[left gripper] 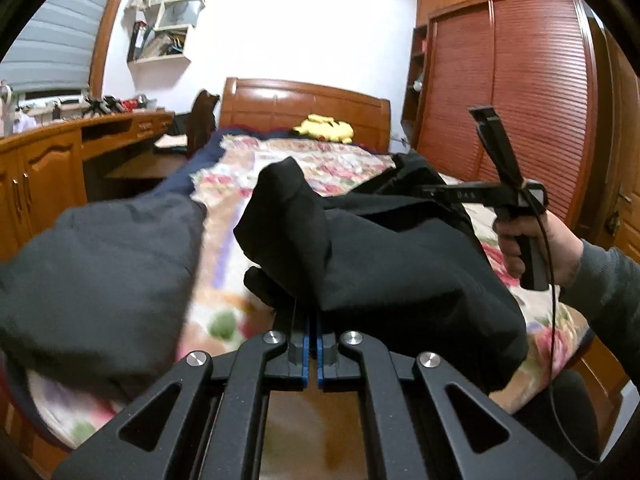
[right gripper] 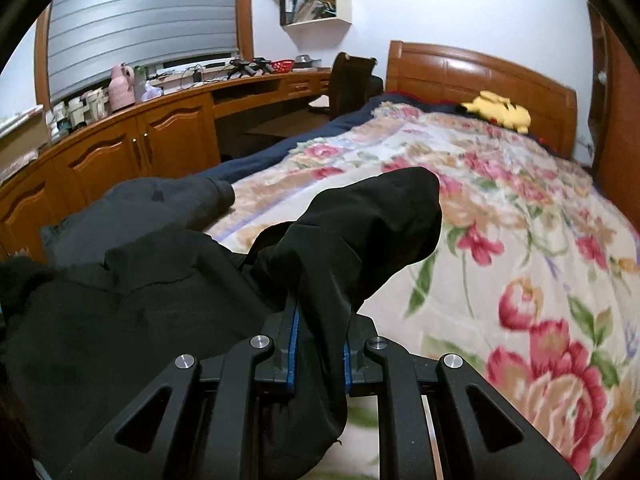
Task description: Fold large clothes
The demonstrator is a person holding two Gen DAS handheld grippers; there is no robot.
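Observation:
A black garment [left gripper: 380, 248] hangs bunched above the floral quilt, held between both grippers. In the left wrist view my left gripper [left gripper: 313, 318] is shut, with its tips buried under a fold of the black cloth. The right gripper [left gripper: 436, 191] comes in from the right in a person's hand [left gripper: 520, 248], its fingers running into the same cloth. Seen from the right wrist, my right gripper [right gripper: 320, 320] is shut on a thick bunch of the black garment [right gripper: 352, 232], which fills the gap between the blue pads [right gripper: 293, 344]. Loose cloth hangs below the jaws.
A grey garment [left gripper: 100, 272] [right gripper: 140, 208] lies at the bed's left side. The floral quilt [right gripper: 500, 220] covers the bed, and a yellow plush toy [right gripper: 500, 114] rests by the headboard. Wooden cabinets and a desk [right gripper: 160, 136] run along the left. A louvred wardrobe [left gripper: 520, 80] stands right.

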